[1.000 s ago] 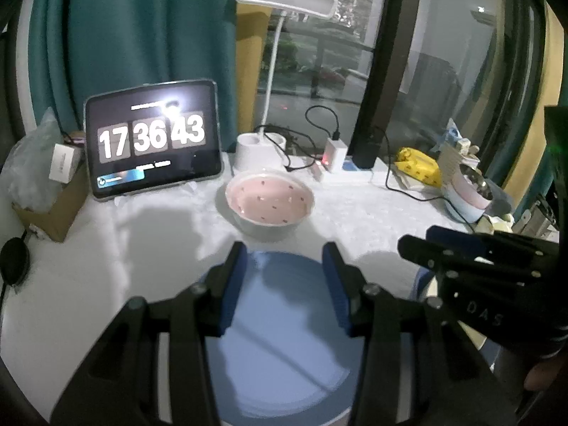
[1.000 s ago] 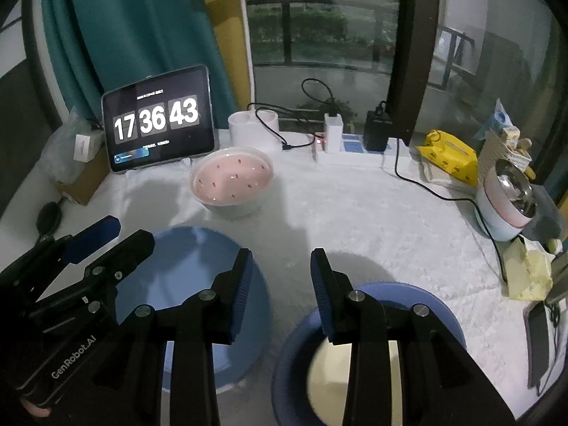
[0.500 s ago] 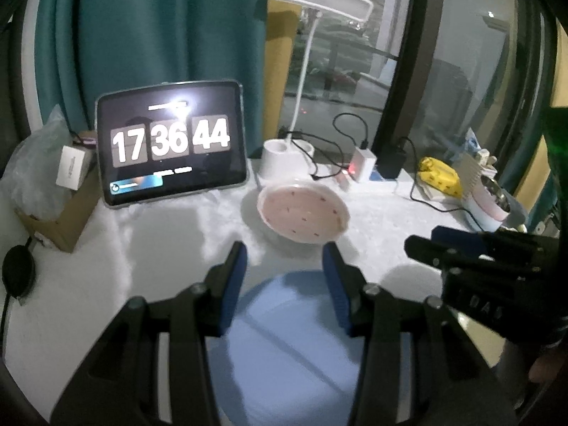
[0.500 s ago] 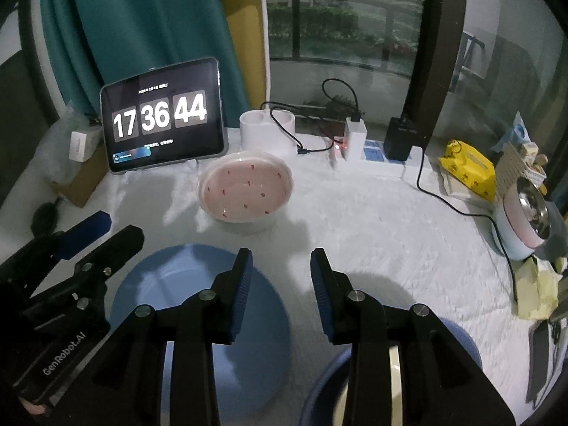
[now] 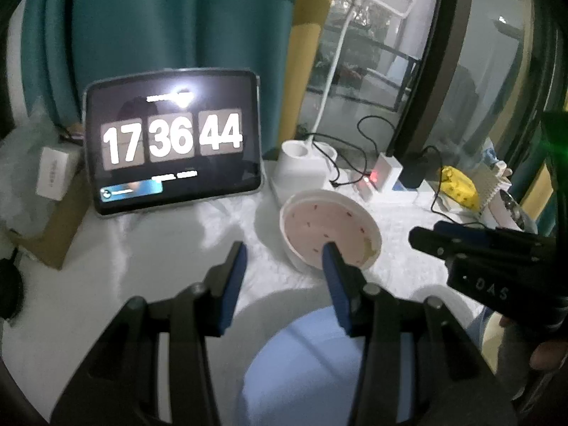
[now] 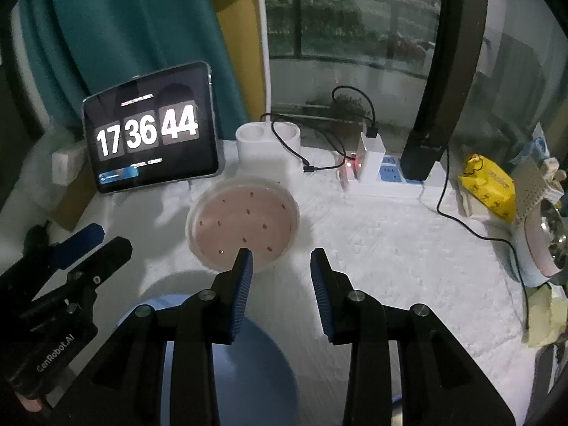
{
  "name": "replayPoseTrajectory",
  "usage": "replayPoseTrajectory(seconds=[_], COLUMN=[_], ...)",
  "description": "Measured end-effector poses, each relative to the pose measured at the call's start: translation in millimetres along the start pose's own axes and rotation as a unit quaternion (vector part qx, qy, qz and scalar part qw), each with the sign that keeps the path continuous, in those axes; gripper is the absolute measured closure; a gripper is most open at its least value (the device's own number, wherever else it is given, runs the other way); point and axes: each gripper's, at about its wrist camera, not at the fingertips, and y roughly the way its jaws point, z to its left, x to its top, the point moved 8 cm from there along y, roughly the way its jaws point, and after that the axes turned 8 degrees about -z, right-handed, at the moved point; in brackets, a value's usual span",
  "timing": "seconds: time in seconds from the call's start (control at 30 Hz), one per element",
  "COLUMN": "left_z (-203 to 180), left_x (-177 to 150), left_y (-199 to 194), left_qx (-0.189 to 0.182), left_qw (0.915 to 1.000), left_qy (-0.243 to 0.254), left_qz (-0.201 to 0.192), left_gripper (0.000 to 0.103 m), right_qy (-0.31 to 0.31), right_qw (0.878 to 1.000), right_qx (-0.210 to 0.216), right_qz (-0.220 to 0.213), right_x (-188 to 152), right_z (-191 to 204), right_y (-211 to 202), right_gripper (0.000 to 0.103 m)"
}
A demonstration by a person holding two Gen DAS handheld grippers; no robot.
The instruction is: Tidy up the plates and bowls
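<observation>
The pink bowl (image 6: 243,227), just in front of the clock tablet (image 6: 149,135), looks hard, smooth and breakable, so pinch its rim; the left gripper (image 5: 284,266) and right gripper (image 6: 280,266) are both partly open, holding nothing.

Dim, bluish, grainy light in both views. Tablet screen (image 5: 173,141) beyond left gripper (image 5: 284,254) glows brightest; white glare spot at its top edge, digits slightly bloomed. Small red LED on charger (image 6: 356,165) beyond right gripper (image 6: 281,261). Grey daylight through window (image 6: 355,17) ahead. Soft shadows on white tablecloth (image 6: 390,248) under both tongs. Left view motion-blurred, right view sharper. Fisheye bending and black vignette at edges.
</observation>
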Motion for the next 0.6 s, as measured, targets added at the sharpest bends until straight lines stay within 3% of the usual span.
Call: replayPoseTrajectory(seconds=[0.27,0.6], left_z=[0.9,-3.1], left_x=[-4.4,-22.4], left_y=[39.1,86.6], left_qx=[0.001,-0.011], left_qw=[0.9996,0.9954], left_qy=[-0.009,-0.013], left_qz=[0.028,0.094], left_gripper=[0.057,0.057], right_qy=[0.013,0.027], right_qw=[0.999,0.997], right_qx=[-0.006,0.005], right_qz=[0.041,0.078], right_x=[-5.8,-11.5], right_z=[-5.5,-0.7], right_y=[44.0,84.8], right_gripper=[0.067,0.067])
